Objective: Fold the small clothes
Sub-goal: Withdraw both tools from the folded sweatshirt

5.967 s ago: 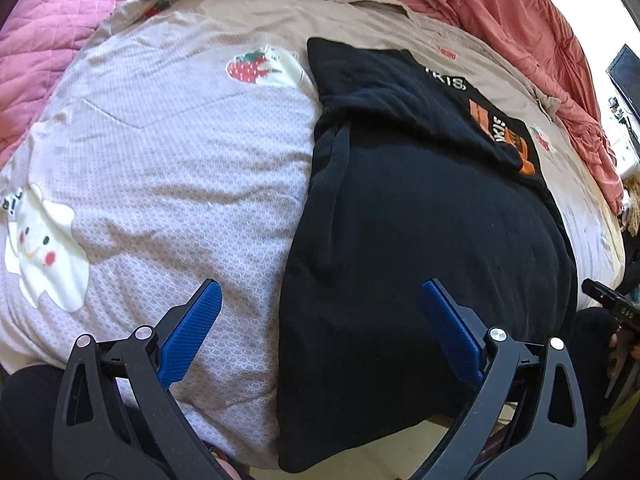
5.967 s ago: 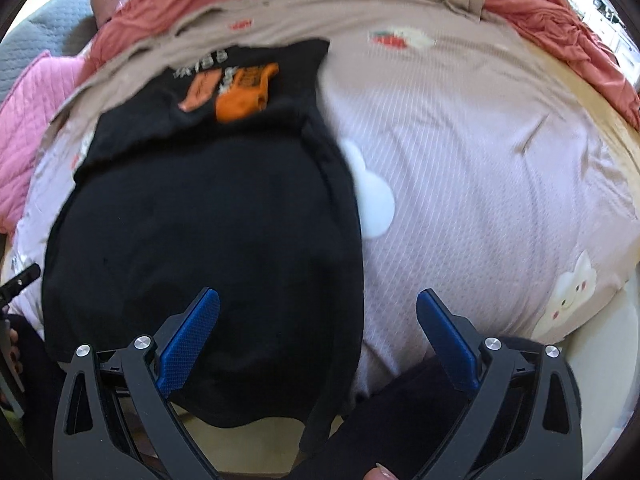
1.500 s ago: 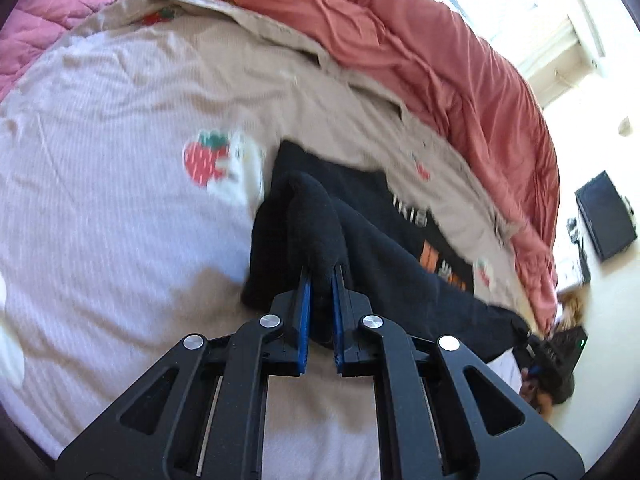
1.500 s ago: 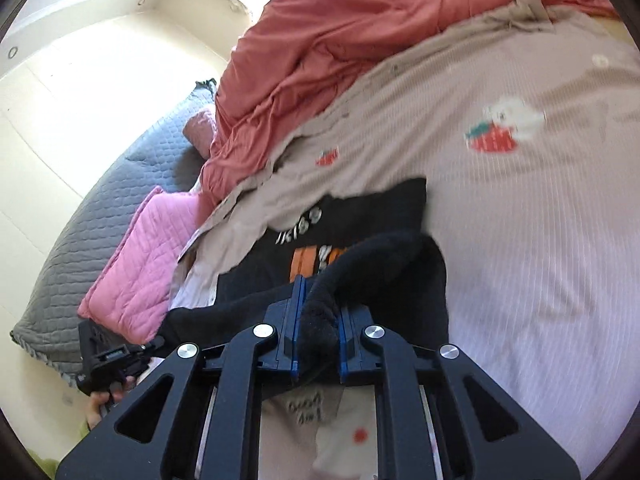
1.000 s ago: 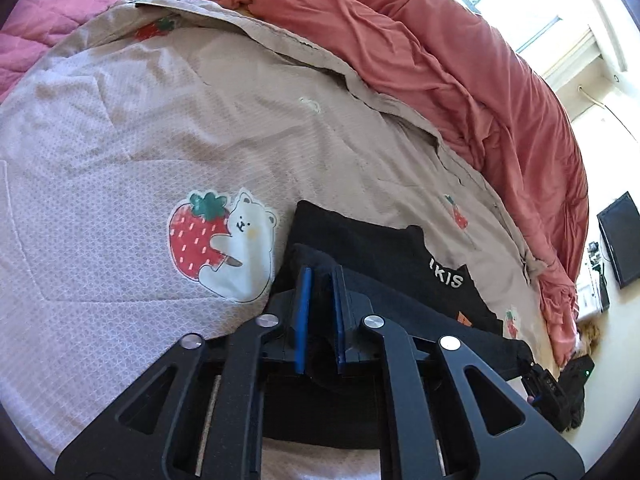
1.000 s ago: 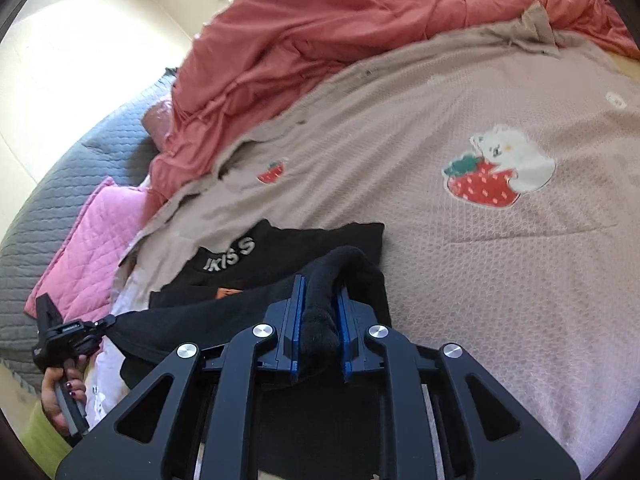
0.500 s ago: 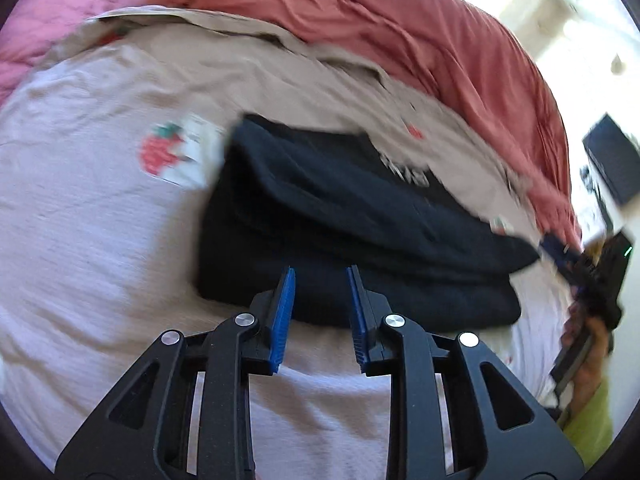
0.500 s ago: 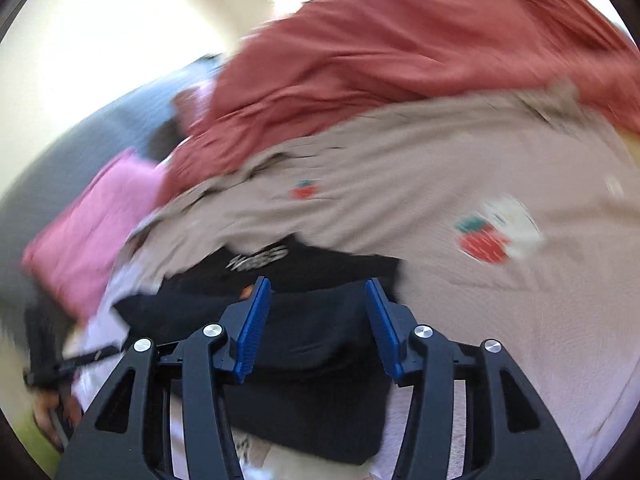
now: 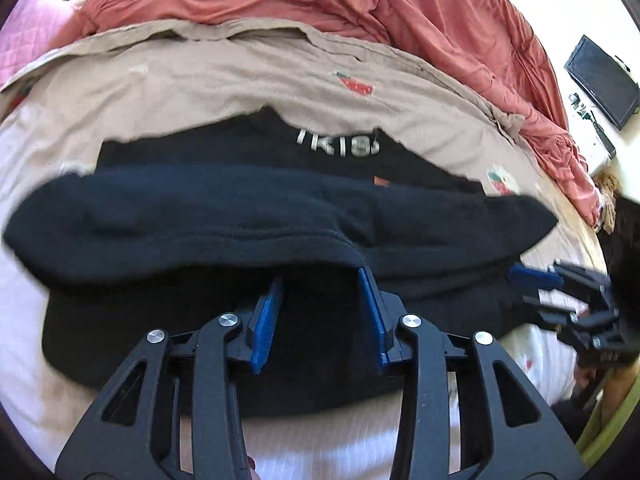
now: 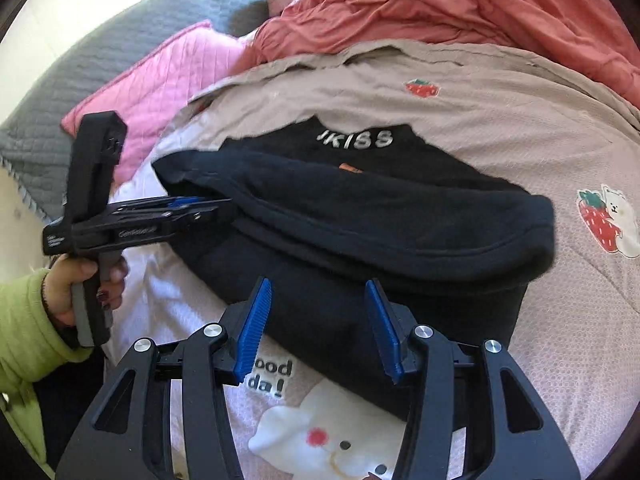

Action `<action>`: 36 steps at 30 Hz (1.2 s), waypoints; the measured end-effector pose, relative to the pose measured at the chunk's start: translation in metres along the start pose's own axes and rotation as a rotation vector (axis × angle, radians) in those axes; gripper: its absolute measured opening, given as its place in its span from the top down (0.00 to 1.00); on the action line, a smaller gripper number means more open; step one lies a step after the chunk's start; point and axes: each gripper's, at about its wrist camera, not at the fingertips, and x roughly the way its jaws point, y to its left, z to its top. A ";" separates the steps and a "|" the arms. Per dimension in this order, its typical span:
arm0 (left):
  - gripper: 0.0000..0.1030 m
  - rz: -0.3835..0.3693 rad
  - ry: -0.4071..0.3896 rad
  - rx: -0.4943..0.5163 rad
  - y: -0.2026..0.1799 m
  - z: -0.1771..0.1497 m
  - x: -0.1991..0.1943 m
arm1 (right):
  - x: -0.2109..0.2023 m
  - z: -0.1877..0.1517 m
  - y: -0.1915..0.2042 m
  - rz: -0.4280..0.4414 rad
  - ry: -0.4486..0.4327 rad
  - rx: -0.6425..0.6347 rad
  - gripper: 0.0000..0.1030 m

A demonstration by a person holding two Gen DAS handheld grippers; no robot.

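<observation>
Folded black sweatshirt (image 10: 360,216) lying crosswise

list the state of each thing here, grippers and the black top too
left gripper: open, fingertips under the folded hem
right gripper: open, over the near edge of the top, gripping nothing
black top: folded over itself, lettering at the far edge showing, flat on the sheet
sheet: spread out, lightly wrinkled
red duvet: bunched up behind

Black garment (image 10: 360,216) on beige strawberry-print blanket (image 10: 500,120); blue-padded claws.
</observation>
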 end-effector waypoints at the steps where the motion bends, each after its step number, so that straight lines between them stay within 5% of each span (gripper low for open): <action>1: 0.70 0.000 -0.006 -0.008 0.001 0.009 0.002 | -0.001 0.001 0.001 -0.003 -0.010 0.000 0.51; 9: 0.60 0.058 -0.049 -0.082 0.013 0.077 0.009 | 0.008 0.009 0.009 -0.035 -0.081 -0.060 0.39; 14: 0.57 0.043 -0.108 -0.138 0.028 0.082 -0.015 | 0.015 0.014 -0.019 -0.208 -0.114 0.027 0.37; 17: 0.56 0.034 -0.122 -0.152 0.036 0.066 -0.031 | -0.008 0.018 -0.040 -0.278 -0.220 0.119 0.35; 22: 0.53 0.037 -0.052 -0.149 0.048 0.026 -0.029 | -0.064 0.014 -0.050 -0.263 -0.478 0.214 0.21; 30: 0.46 0.125 -0.083 -0.206 0.082 -0.005 -0.042 | -0.038 0.013 -0.070 -0.343 -0.296 0.296 0.21; 36: 0.43 0.161 -0.093 -0.266 0.119 -0.013 -0.061 | -0.022 0.001 -0.078 -0.308 -0.181 0.368 0.21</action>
